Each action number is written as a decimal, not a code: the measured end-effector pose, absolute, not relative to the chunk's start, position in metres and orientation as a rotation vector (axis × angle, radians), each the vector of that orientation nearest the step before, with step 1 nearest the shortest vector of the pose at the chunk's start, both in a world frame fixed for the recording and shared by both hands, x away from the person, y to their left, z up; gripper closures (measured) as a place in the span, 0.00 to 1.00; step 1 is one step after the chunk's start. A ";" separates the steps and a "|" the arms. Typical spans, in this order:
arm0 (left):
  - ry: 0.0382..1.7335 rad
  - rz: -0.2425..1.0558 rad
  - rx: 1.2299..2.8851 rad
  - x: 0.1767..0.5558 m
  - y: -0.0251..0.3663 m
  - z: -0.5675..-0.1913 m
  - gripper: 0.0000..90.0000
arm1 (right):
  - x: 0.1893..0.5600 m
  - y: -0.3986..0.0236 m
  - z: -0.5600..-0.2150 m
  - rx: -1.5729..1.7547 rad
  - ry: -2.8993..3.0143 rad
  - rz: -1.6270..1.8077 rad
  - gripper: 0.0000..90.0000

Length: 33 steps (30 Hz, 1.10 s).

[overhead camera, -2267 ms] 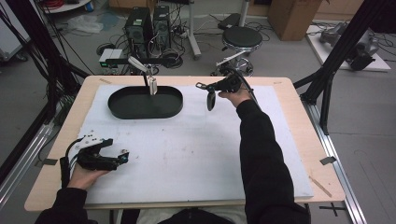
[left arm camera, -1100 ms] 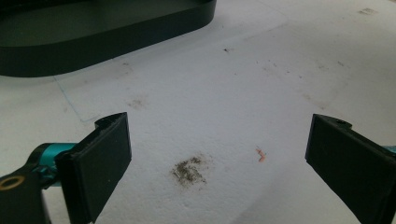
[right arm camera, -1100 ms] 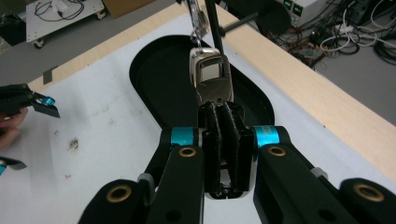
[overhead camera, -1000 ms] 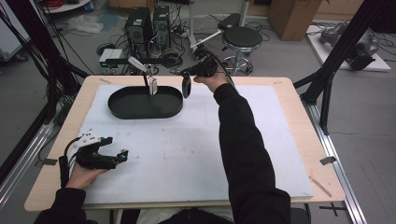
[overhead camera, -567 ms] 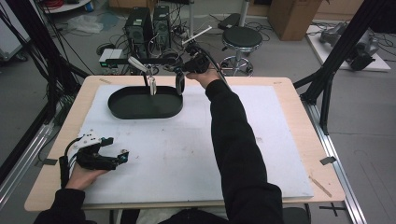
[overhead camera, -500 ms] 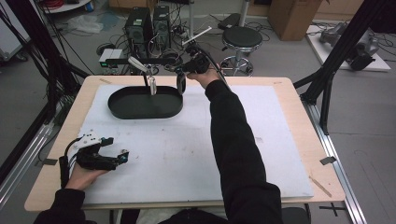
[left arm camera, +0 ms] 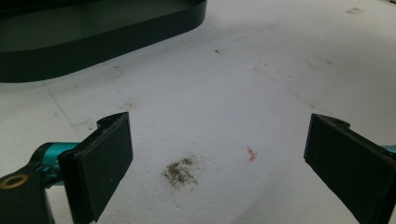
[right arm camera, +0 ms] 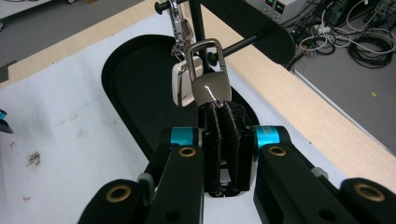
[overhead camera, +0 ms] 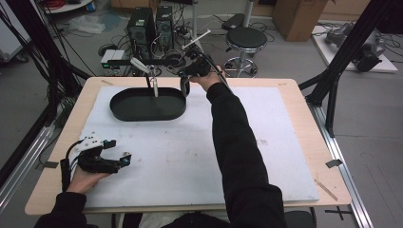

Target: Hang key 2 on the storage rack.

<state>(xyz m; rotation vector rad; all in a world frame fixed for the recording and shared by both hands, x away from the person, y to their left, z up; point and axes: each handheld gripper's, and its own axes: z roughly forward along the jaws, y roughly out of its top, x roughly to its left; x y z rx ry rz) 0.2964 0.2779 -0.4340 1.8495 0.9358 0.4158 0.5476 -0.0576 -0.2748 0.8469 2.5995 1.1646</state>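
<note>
A black oval tray (overhead camera: pixel 124 113) lies at the far left of the white mat, and a thin black stand (overhead camera: pixel 148 63) with a crossbar rises behind it. From that bar a pale fob (right arm camera: pixel 180 86) hangs on a short chain. My right gripper (right arm camera: pixel 223 109) is shut on a taupe key fob (right arm camera: pixel 211 88) whose silver clasp (right arm camera: pixel 205 53) is raised close to the hanging fob. In the high view this right gripper (overhead camera: pixel 184 88) hovers over the tray's right end. My left gripper (overhead camera: pixel 116 160) rests at the near left of the mat; the left gripper (left arm camera: pixel 215 158) is open, with bare mat between its jaws.
The white mat (overhead camera: pixel 199 152) covers most of the wooden table (overhead camera: pixel 304 114). Beyond the far edge stand a stool (overhead camera: pixel 244 38), computer towers (overhead camera: pixel 152 23) and loose cables. Black frame poles rise at both table sides. A dark smudge (left arm camera: pixel 180 170) marks the mat.
My right hand has carried the taupe fob leftward, from right of the tray to the stand at the tray's right end. The left gripper has stayed put.
</note>
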 end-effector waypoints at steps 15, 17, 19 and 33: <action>0.941 0.418 1.840 0.297 0.279 -0.434 0.09 | 0.548 -0.046 -0.286 0.848 2.544 1.130 0.95; 0.942 0.419 1.841 0.297 0.279 -0.434 0.09 | 0.548 -0.045 -0.288 0.859 2.530 1.133 0.95; 0.943 0.419 1.838 0.296 0.279 -0.434 0.09 | 0.547 -0.044 -0.288 0.857 2.518 1.134 0.95; 0.940 0.420 1.832 0.297 0.279 -0.434 0.09 | 0.546 -0.034 -0.294 0.851 2.451 1.102 0.94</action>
